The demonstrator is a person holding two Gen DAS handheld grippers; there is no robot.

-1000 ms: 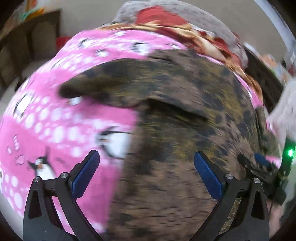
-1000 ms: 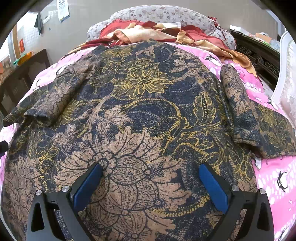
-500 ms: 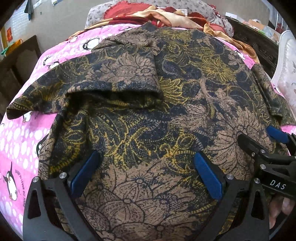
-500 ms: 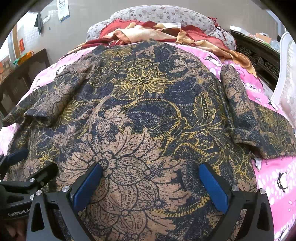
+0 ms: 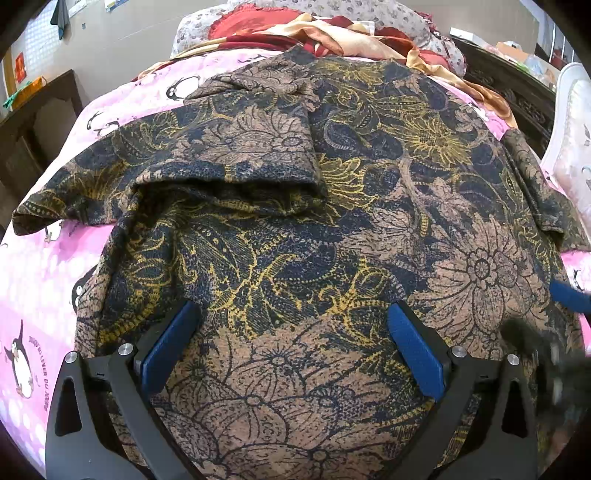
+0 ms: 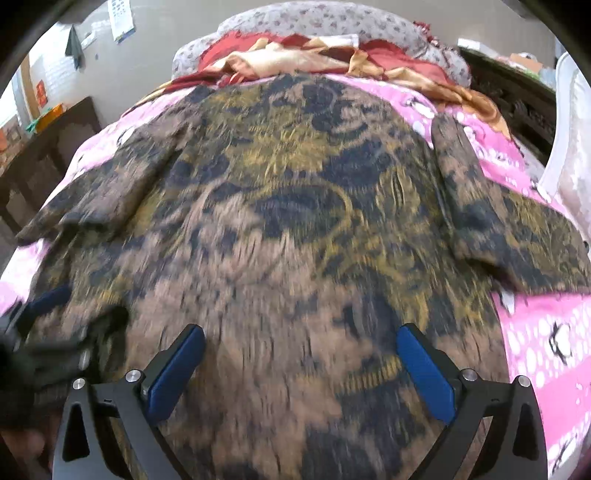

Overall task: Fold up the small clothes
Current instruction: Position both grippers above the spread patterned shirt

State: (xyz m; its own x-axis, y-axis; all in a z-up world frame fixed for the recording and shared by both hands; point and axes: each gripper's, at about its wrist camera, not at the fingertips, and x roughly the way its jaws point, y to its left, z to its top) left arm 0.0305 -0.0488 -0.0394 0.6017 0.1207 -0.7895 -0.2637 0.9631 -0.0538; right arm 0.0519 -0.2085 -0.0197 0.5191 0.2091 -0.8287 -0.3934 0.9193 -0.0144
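A brown, navy and gold batik shirt (image 5: 332, 229) lies spread flat on a pink penguin bedsheet (image 5: 40, 266). Its left sleeve (image 5: 229, 155) is folded over onto the body; the right sleeve (image 6: 517, 236) lies out to the side. My left gripper (image 5: 291, 347) hovers open over the shirt's lower hem, nothing between its blue pads. My right gripper (image 6: 301, 362) is also open above the hem area (image 6: 295, 332), in a motion-blurred view. The right gripper's blurred tip (image 5: 569, 299) shows at the left view's right edge.
A red and gold crumpled cloth (image 5: 332, 33) and a floral pillow (image 6: 314, 18) lie at the bed's far end. Dark wooden furniture (image 5: 40, 110) stands left. A dark headboard-like piece (image 6: 517, 96) and a white padded chair (image 6: 569, 147) flank the right.
The left gripper has swung from the pink sheet rightward over the shirt and settled. The right gripper, still before, is now moving and its view is blurred. Both stay open.
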